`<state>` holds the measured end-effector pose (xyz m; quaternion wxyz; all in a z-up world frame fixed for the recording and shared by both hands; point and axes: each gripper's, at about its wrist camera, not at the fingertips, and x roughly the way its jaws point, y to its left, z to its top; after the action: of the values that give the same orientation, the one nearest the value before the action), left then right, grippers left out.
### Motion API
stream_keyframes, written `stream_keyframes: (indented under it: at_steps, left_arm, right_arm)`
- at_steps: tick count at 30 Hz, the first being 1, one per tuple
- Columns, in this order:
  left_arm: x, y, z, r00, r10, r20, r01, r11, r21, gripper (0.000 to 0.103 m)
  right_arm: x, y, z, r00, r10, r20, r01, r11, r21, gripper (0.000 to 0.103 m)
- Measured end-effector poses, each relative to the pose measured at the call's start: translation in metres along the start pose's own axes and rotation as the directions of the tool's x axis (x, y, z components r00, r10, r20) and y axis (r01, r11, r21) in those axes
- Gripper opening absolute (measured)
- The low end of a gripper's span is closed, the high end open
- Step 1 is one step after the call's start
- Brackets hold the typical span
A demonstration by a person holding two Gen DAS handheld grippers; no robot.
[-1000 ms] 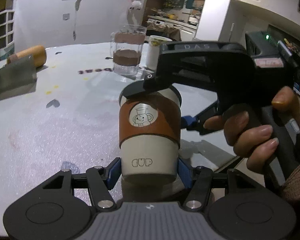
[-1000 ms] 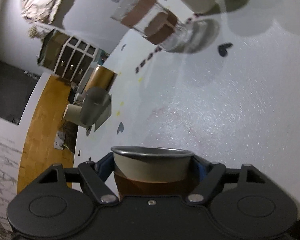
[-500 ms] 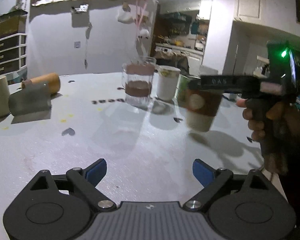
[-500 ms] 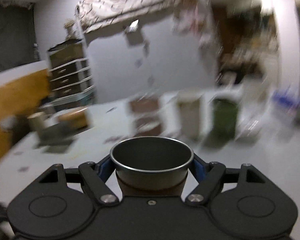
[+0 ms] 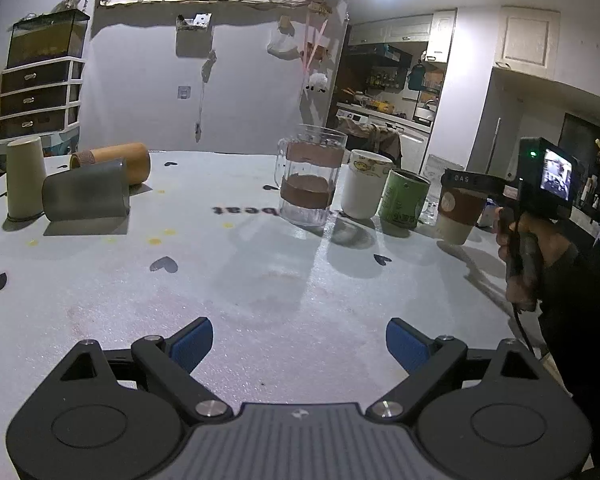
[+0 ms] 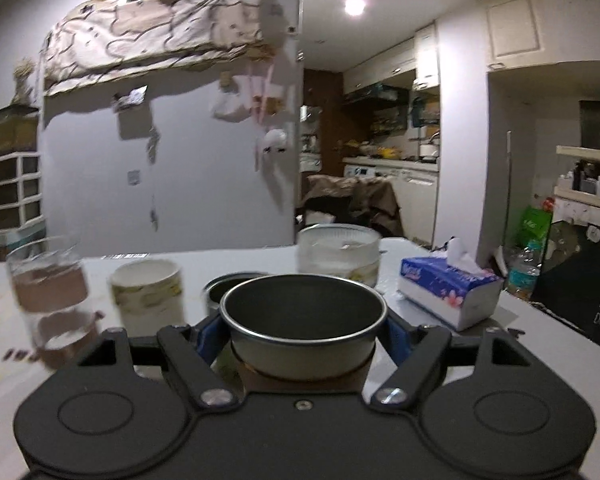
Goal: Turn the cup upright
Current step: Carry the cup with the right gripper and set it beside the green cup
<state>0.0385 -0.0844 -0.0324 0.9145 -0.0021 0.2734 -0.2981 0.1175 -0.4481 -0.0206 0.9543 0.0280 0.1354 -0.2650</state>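
Observation:
The cup [image 5: 458, 212] is cream with a brown sleeve. It stands mouth up in my right gripper [image 6: 302, 336], which is shut on it just below the rim. In the left wrist view it sits at the table's right side, beside a green mug [image 5: 406, 199], its base at or just above the table. In the right wrist view I look into the cup's dark open mouth [image 6: 300, 308]. My left gripper [image 5: 298, 344] is open and empty, low over the near middle of the white table [image 5: 260, 292].
A glass cup with brown bands [image 5: 310, 180], a white cup [image 5: 363, 189] and the green mug stand in a row. A grey cup [image 5: 85, 196] and an orange cup [image 5: 114, 162] lie on their sides at left, next to an upside-down cream cup [image 5: 24, 182]. A tissue box [image 6: 448, 288] and a clear tub [image 6: 338, 254] stand beyond.
My left gripper let go of the cup and pulled back. My right gripper carried the cup to the right, turned it mouth up and brought it down beside the green mug.

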Motion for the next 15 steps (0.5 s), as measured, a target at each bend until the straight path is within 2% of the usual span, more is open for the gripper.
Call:
stream_keyframes:
  at_steps: [3,7,11,13,15]
  left_arm:
    - [0.001,0.000,0.000,1.000,0.001,-0.001,-0.001,1.000,0.001,0.093]
    - [0.001,-0.001,-0.001,1.000,0.004,0.001,-0.004,1.000,0.002,0.093]
    - [0.001,0.000,0.001,1.000,0.002,0.011,-0.002,1.000,-0.004,0.093]
    - [0.001,0.001,0.003,1.000,0.008,0.020,-0.007,1.000,-0.006,0.093]
    - [0.001,0.002,0.004,1.000,0.015,0.028,-0.015,1.000,-0.006,0.093]
  right_arm:
    - [0.007,-0.004,0.000,0.999,-0.048,-0.014,0.048,0.999,0.008,0.079]
    - [0.011,-0.009,-0.006,0.997,-0.055,-0.049,0.057,0.998,0.034,0.079]
    - [0.005,-0.009,-0.010,0.998,-0.052,-0.040,0.054,0.998,0.040,0.079]
    - [0.001,-0.008,-0.010,0.998,-0.039,-0.052,0.042,0.998,0.048,0.086]
    - [-0.008,-0.008,-0.009,0.999,-0.031,-0.037,0.033,0.998,0.056,0.088]
